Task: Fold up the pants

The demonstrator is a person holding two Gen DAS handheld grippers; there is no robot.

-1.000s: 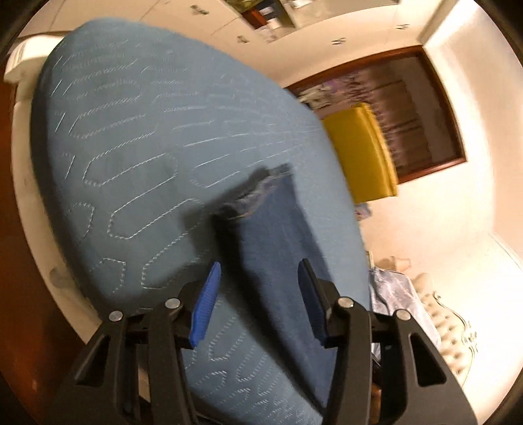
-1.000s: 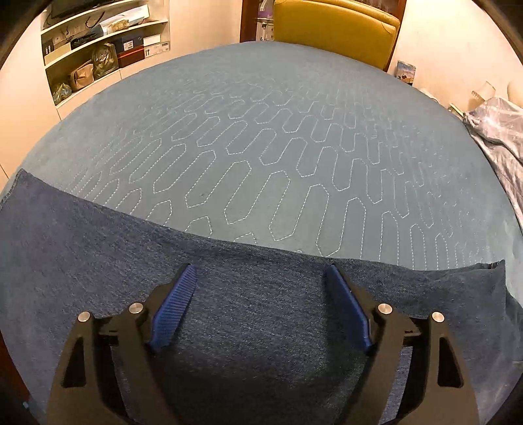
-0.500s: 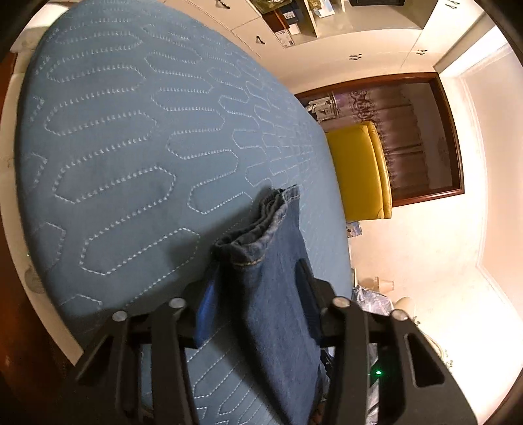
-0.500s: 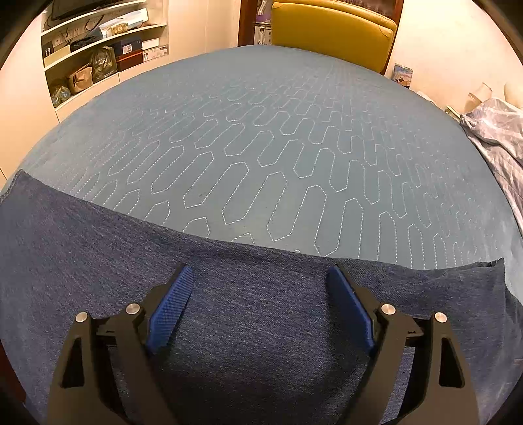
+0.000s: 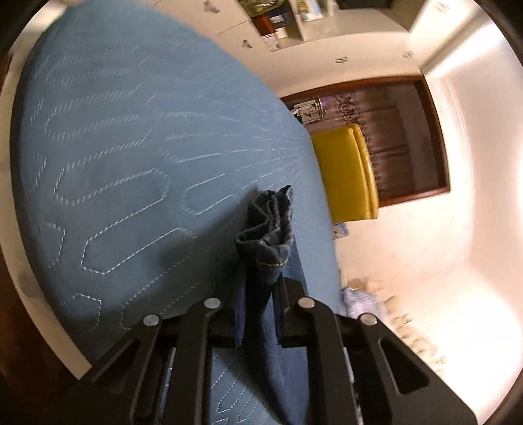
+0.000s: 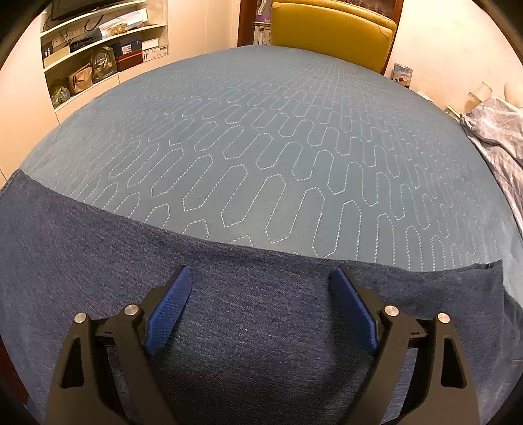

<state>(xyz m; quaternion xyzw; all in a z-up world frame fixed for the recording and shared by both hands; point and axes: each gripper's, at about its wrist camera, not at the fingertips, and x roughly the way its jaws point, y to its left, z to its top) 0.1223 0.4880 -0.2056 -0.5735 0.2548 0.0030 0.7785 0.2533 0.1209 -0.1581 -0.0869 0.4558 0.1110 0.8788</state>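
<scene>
Left tool (image 5: 258, 314) pinches pants (image 5: 268, 235) hem (bunched); right tool (image 6: 258, 314) gapes.

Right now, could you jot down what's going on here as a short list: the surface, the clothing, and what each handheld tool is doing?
surface: blue quilted bedspread
clothing: dark denim pants, spread along the near edge
left tool: has just been closing; clamped on a bunched end of the pants
right tool: open wide over the flat denim, gripping nothing
background: yellow chair, shelves

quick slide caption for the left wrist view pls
Left gripper, just closed, pinches the bunched hem of the denim pants above the blue quilted bedspread.
</scene>
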